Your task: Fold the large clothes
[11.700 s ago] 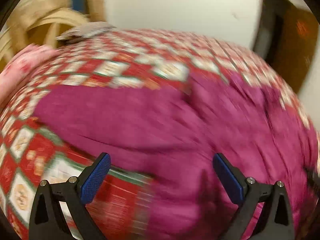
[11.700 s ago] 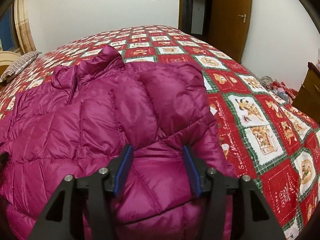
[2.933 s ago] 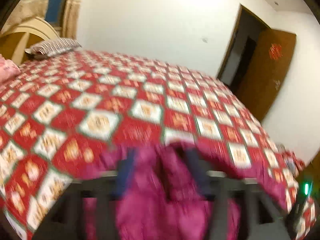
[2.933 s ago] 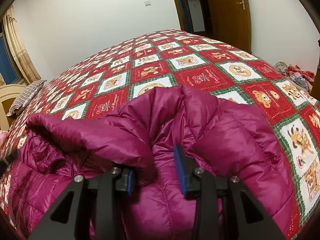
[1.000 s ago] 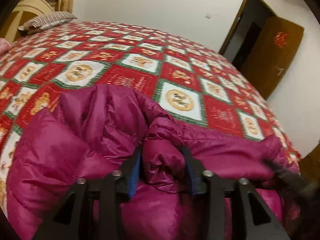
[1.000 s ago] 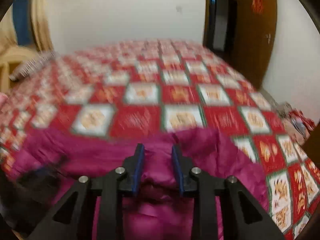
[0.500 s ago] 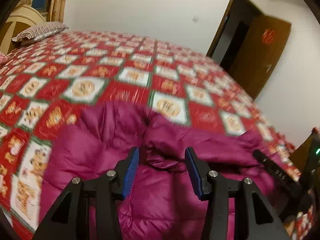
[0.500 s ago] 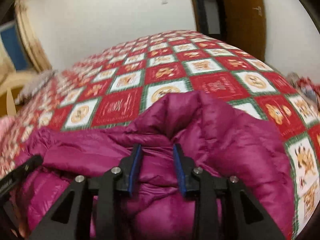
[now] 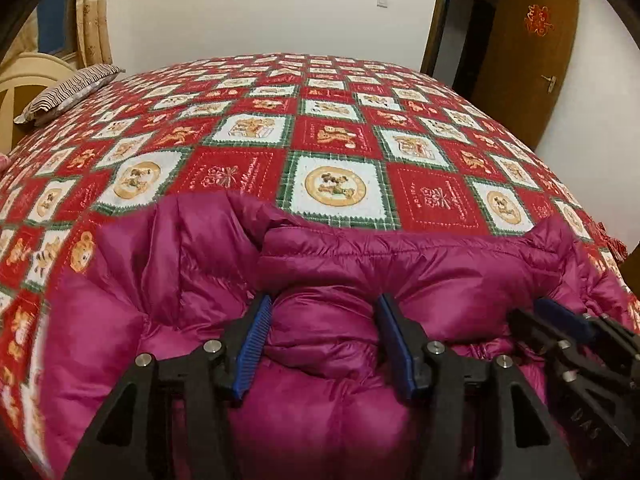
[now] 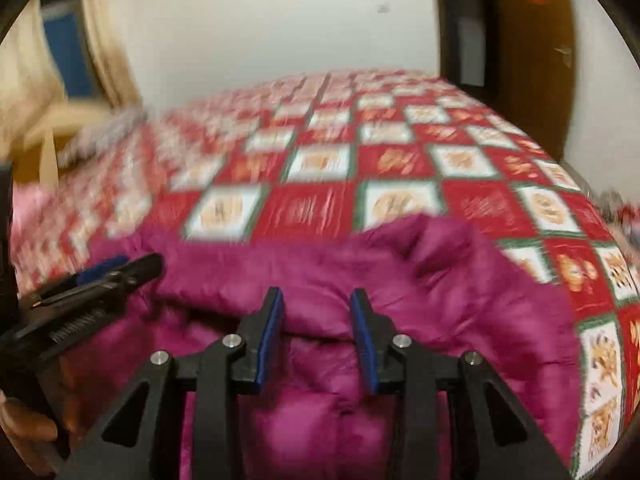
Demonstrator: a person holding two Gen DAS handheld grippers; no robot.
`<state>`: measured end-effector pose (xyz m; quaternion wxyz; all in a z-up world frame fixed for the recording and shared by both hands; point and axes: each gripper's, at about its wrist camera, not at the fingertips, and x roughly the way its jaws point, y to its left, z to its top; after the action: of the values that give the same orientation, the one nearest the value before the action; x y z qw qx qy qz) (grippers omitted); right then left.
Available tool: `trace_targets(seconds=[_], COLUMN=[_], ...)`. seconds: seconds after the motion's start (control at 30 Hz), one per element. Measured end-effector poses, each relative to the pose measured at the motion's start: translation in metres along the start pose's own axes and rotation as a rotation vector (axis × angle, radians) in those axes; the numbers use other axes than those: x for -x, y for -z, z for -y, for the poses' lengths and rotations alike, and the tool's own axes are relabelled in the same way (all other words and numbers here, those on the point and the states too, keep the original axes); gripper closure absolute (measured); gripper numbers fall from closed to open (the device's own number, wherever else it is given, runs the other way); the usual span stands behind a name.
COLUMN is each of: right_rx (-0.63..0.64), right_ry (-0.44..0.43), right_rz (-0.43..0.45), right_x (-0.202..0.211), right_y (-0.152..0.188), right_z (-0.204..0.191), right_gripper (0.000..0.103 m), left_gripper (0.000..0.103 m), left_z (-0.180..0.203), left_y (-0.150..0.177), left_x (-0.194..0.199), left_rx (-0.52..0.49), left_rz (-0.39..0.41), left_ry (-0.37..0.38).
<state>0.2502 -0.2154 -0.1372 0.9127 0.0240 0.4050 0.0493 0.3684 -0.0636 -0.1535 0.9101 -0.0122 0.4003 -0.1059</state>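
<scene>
**Letting go of the folded jacket**

My left gripper (image 9: 324, 344) sits low and centre in its own view, and its jaws have just been opening: the blue pads now stand apart, with a puff of the jacket (image 9: 360, 272) bulging up between them. I can't see them pinching it; it looks released. My right gripper (image 10: 316, 340) is at the bottom centre of its view, jaws narrower but also just been opening, a ridge of the quilted fabric between the pads. That view is blurred, so I judge it loose but not fully clear.

The jacket fills the lower half of both views on the bedspread (image 9: 336, 128). Its folded top edge runs left to right across the frame, just beyond both sets of fingertips, so its long axis lies crosswise to the way I point. The two grippers are side by side on it: the right one shows at the lower right of the left view, the left one at the left edge of the right view. The left corner is nearer my left gripper, the right corner nearer my right.
</scene>
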Motion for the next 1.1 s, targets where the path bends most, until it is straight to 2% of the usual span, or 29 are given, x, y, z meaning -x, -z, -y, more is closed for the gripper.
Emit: trace_targets(seconds=[0.2,0.4,0.47,0.53,0.6,0.67,0.7,0.87,0.93,1.1], right_rx=[-0.032,-0.003,0.001,-0.005,-0.053,-0.109,-0.128,-0.130,-0.129,-0.144], right_ry=[-0.035,0.011,0.019,0.040,0.020,-0.020,-0.029,-0.031,-0.013,0.050], right_rz=[0.018,0.032,0.025,0.003,0.043,0.119,0.154,0.257,0.283,0.304], right_x=[-0.003,-0.002,-0.003,0.003,0.029,0.064,0.086,0.192,0.225,0.305], right_y=[0.006,0.007,0.005,0.002,0.003,0.008,0.012,0.044,0.060,0.123], right_z=[0.009,0.002,0.001,0.000,0.003,0.006,0.008,0.013,0.015,0.027], right_gripper=[0.064,0.064,0.063,0.059,0.056,0.044,0.034,0.028,0.020,0.015], left_gripper=[0.044,0.038,0.038,0.038,0.038,0.038,0.038,0.038,0.037,0.029], left_z=[-0.002,0.002,0.003,0.001,-0.002,-0.011,-0.015,-0.057,-0.076,-0.114], left_y=[-0.001,-0.002,-0.003,0.000,0.004,0.011,0.014,0.041,0.057,0.104], left_x=[-0.003,-0.005,0.004,0.023,0.045,0.078,0.092,0.185,0.217,0.281], left_rx=[0.010,0.002,-0.002,0.004,0.008,0.007,0.004,-0.054,-0.075,-0.080], left_rz=[0.006,-0.001,-0.023,-0.049,-0.031,0.003,0.016,0.109,0.135,0.147], left_ry=[0.013,-0.008,-0.028,0.001,0.049,0.103,0.122,0.237,0.245,0.257])
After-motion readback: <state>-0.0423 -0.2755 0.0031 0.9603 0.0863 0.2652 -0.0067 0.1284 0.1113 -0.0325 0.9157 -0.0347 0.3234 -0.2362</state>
